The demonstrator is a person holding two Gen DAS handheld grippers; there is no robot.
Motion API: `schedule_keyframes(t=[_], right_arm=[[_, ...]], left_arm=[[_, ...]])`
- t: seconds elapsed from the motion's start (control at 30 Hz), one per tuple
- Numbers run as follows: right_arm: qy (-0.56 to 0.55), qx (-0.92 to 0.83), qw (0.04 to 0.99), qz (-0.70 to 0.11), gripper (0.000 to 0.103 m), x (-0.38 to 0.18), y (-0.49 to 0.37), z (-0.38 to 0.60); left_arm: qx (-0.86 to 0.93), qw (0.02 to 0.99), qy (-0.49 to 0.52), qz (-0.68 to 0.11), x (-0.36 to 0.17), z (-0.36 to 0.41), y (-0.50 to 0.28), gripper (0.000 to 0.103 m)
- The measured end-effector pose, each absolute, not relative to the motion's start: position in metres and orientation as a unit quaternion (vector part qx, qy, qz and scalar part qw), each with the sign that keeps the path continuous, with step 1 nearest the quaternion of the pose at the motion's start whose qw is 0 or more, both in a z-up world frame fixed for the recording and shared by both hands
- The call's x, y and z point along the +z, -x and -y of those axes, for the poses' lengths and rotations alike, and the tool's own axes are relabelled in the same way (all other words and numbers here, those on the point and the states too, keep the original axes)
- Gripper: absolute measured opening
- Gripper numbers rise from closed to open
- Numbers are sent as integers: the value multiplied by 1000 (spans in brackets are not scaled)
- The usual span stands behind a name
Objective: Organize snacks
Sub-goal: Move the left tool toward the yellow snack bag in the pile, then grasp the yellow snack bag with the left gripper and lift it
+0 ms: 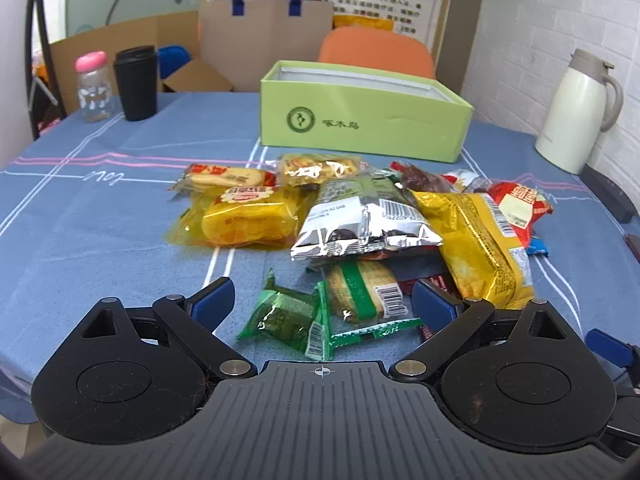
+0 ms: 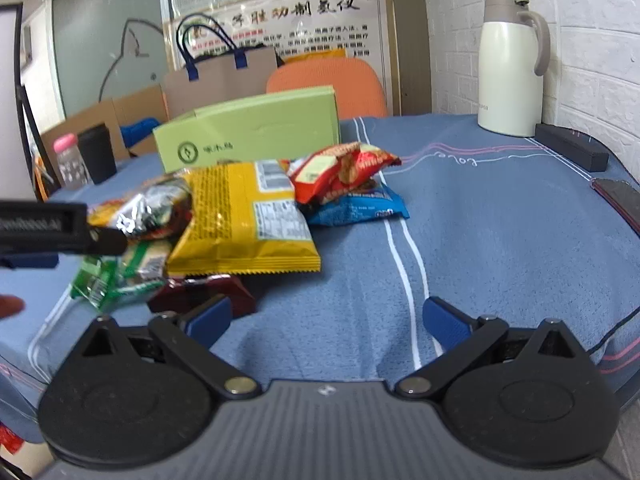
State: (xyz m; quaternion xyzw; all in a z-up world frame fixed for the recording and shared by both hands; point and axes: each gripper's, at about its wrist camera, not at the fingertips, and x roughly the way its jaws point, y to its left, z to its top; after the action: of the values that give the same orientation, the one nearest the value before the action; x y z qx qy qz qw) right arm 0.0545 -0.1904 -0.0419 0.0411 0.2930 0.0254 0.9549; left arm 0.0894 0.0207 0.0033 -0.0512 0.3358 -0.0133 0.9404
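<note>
Left hand-held gripper (image 1: 322,300): fingers spread wide, grasping nothing, low over the near edge of the snack pile; green cracker packets (image 1: 288,318) lie between its blue pads (image 1: 212,300).
Right hand-held gripper (image 2: 326,318): likewise spread and empty, over bare blue cloth to the right of the pile; its left pad sits just beside a dark red packet (image 2: 208,294).

Table (image 1: 80,216), blue cloth with white and pink lines, items left to right:
- Glass jar with pink cap (image 1: 93,86), far left corner.
- Black tumbler (image 1: 135,82), just beside the jar.
- Yellow-wrapped cake (image 1: 244,218), left end of the pile, with a biscuit pack (image 1: 226,176) behind it.
- Silver foil bag (image 1: 366,224), centre, resting on other packets.
- Large yellow chip bag (image 1: 480,240), right of the foil bag, overlapping the pile.
- Red snack packet (image 2: 344,168), lying on a blue packet (image 2: 360,208), right end of the pile.
- Green open box (image 1: 360,116), behind the pile; what it holds cannot be seen.
- Cream thermal jug (image 2: 510,68), far right, by the white wall.
- Black flat case (image 2: 572,146), right of the jug.

Behind the table: brown paper bag with blue handles (image 1: 264,36), orange chair back (image 1: 376,52).
</note>
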Motion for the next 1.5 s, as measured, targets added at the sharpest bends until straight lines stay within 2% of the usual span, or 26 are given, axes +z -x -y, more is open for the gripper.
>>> schedule_keyframes(t=[0.3,0.43,0.53,0.73,1.1,1.3,1.37,1.43,1.5], right_arm=[[-50,42,959,-276,103,-47,-55,207],[15,43,953,-299,103,-46,-61,195],[3,47,947,-317,102,-39,-67,195],[27,112,956,-271,102,-13,-66,188],[-11,209,939,-273,102,-21,-115,182],[1,212,938,-274,102,-20,-129,169],[4,209,938,-276,102,-19,-132,170],[-1,211,935,-284,102,-21,-134,171],[1,211,935,-285,102,-20,-135,169]], left_arm=[[-65,930,55,-358,15,-29,-96,86],[-76,923,85,-368,14,-33,-107,86],[-90,918,87,-375,14,-25,-115,86],[-150,907,123,-374,24,-7,-131,86],[-170,900,82,-394,20,41,-159,80],[-192,900,48,-390,16,57,-168,67],[-199,896,43,-394,14,58,-173,57],[-216,891,41,-397,12,57,-177,56],[-223,891,41,-394,12,53,-177,50]])
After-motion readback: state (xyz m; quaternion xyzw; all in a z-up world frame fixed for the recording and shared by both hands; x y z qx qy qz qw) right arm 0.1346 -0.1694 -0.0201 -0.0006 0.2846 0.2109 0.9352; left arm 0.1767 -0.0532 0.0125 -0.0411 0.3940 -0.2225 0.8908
